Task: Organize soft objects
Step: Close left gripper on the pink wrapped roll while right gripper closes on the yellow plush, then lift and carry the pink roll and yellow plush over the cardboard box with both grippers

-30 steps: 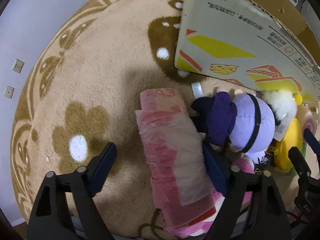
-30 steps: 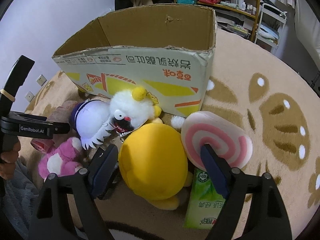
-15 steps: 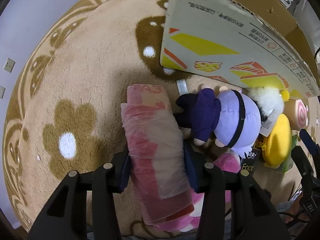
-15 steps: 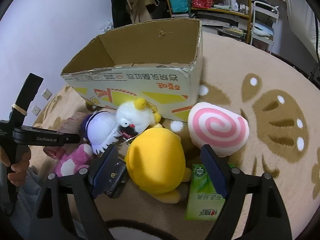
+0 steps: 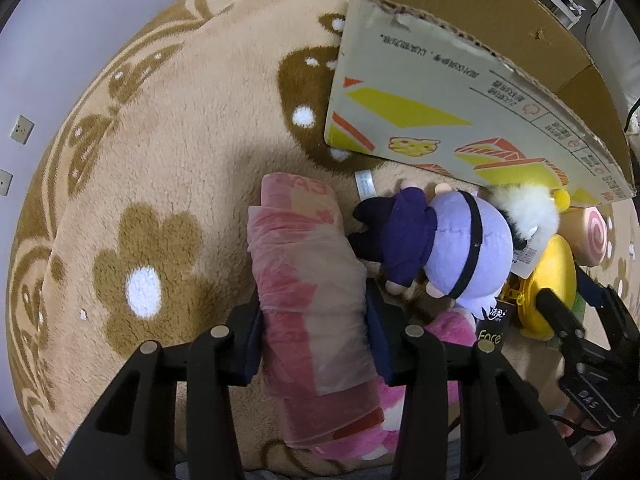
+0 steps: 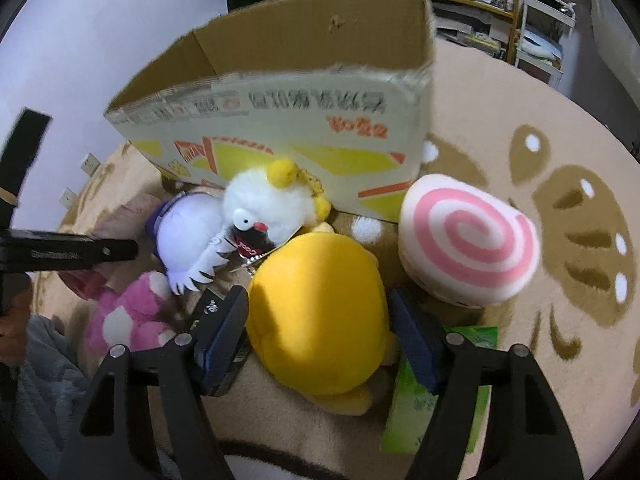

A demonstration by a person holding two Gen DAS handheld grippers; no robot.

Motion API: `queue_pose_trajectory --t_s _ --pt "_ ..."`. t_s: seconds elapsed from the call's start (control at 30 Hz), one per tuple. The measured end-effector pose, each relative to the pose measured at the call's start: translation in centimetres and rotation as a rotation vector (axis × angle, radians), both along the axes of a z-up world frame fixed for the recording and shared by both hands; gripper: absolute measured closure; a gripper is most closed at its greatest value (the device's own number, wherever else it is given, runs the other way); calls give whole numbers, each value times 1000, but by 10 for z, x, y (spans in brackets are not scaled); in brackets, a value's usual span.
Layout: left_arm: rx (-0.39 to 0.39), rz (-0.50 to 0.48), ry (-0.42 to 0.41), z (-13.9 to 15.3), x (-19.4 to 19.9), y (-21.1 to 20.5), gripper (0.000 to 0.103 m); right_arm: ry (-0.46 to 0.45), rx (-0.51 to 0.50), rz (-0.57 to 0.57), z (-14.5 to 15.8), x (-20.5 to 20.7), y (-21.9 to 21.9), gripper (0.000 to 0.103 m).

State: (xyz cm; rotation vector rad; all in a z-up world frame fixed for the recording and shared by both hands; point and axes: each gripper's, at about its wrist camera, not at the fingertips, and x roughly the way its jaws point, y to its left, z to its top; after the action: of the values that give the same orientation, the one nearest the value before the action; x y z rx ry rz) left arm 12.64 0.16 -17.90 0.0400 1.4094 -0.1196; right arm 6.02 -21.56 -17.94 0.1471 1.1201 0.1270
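Pink wrapped roll (image 5: 316,304) clamped in left tongs (image 5: 314,336); right tongs (image 6: 320,332) closing around yellow plush (image 6: 320,312), untouched

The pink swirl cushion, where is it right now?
In the right wrist view the pink swirl cushion lies on the rug at right, beside the yellow plush, before the cardboard box's right corner.

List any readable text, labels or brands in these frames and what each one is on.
"Face": black packet beside the purple doll.
"A3", mirrored: pink wrapped roll.
"COOL": red tag under the white plush.
Chinese print on the cardboard box: upside down, not legible to me.
Lettering on the other gripper's black body: blurred.
Green carton, white hang tag: too small or blurred.
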Motion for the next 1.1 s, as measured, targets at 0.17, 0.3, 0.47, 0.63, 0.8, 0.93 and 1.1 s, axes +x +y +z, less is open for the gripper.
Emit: queue_pose_trajectory --t_s 0.17,0.3,0.47,0.63,0.8,0.93,1.1 --pt "-1 1 -18 3 -6 -1 62 20 -16 27 -9 6 5 32" --pt "1 -19 -41 10 -10 -3 73 22 -5 29 -9 7 5 47" --pt "-13 -41 -61 22 -20 -5 83 -8 -7 30 1 2 5 55" --pt "-20 -39 -90 37 -31 -5 84 -51 0 32 16 -6 4 56" --pt "-32 -15 -166 61 -43 -1 84 -127 9 9 40 -20 -4 56" --pt "-69 -6 -266 87 -54 1 84 -223 5 -17 63 -31 -8 56" --pt "-56 -11 -448 119 -66 0 84 -359 -18 -45 93 -46 -13 56"
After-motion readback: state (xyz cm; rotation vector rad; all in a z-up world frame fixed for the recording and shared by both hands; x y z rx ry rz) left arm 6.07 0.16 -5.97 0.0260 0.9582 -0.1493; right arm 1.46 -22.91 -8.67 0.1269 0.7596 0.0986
